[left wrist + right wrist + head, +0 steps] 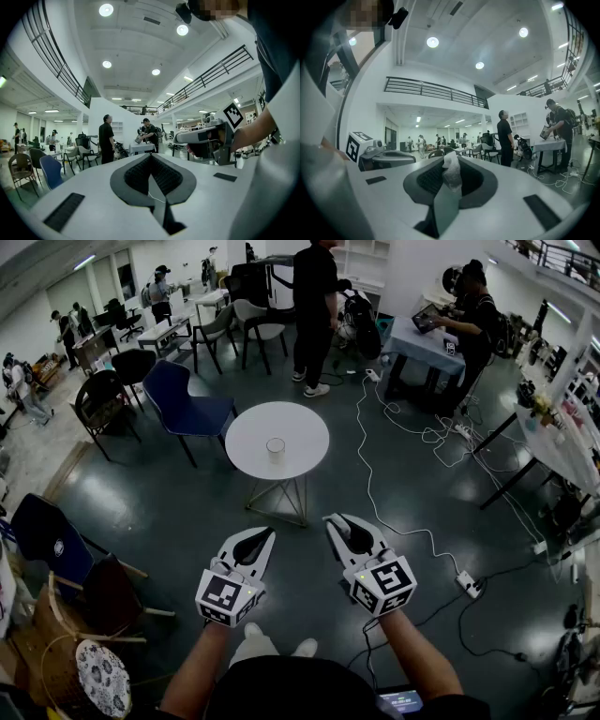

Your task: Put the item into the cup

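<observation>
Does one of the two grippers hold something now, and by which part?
The right gripper pinches a small crumpled white wad, perhaps tissue, by its lower part; its top sticks out past the jaws. The left gripper is shut and empty.

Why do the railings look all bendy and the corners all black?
Left gripper view: the wide-angle lens bends the railing and blackens the corners; ceiling lights glare white. Right gripper view: same bending. Head view: the room curves around the round table.
</observation>
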Motion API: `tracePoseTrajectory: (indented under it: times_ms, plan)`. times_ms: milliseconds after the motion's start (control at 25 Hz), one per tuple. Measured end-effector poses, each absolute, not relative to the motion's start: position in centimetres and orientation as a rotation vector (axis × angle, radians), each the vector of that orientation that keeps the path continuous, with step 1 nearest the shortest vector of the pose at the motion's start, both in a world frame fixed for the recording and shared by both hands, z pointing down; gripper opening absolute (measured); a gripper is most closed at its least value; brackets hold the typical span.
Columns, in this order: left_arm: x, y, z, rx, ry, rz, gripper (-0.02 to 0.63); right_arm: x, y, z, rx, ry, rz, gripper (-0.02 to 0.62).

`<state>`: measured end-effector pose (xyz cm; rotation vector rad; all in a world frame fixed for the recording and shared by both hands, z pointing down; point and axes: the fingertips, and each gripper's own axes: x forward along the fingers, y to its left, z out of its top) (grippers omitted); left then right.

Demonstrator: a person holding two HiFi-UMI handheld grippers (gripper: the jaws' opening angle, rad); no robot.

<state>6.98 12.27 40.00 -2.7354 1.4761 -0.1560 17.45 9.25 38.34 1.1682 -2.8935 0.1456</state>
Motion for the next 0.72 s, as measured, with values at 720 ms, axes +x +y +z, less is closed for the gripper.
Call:
tracePoseTrajectory:
  times_ms: [720]
  plan:
    - [7.6,14.2,40.4,-2.736,1.541,-0.145,0.015,18.7,10.5,38.6,1.147,-2.928,0.182,0.075]
